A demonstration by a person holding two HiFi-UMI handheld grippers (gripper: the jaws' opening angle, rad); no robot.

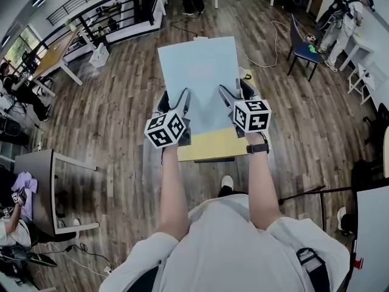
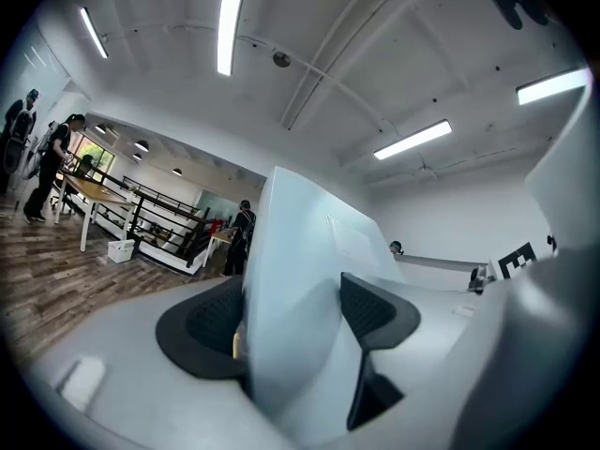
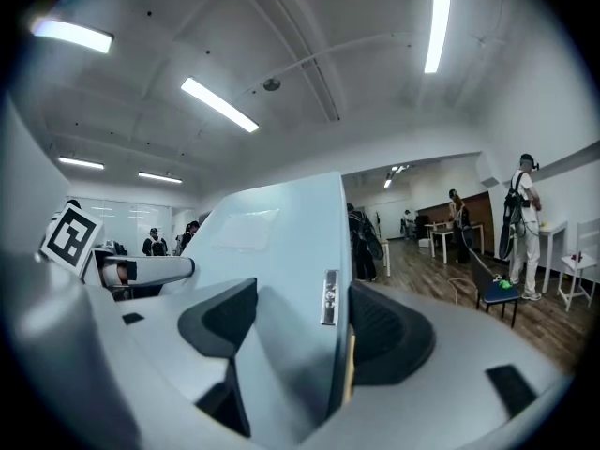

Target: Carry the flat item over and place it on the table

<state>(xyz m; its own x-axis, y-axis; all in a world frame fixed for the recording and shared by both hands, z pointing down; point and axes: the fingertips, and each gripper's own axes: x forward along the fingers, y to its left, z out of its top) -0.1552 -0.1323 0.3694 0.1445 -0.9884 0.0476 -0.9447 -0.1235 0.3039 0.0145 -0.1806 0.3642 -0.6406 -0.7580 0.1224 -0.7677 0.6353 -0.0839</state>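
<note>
A large flat pale-blue board [image 1: 199, 81] with a yellow near edge is held out level in front of me, above the wooden floor. My left gripper [image 1: 176, 111] is shut on its near left part, and my right gripper [image 1: 238, 102] is shut on its near right part. In the left gripper view the flat board [image 2: 309, 279] stands edge-on between the dark pads [image 2: 380, 312]. The right gripper view shows the same flat board [image 3: 272, 251] clamped between dark pads [image 3: 384, 331]. No table lies under the board.
A grey table [image 1: 33, 181] stands at the left. A white table edge [image 1: 374, 236] is at the lower right. A blue chair [image 1: 304, 50] and a cable lie ahead right. People stand at the back and at both sides. Railings [image 1: 91, 11] run at the far left.
</note>
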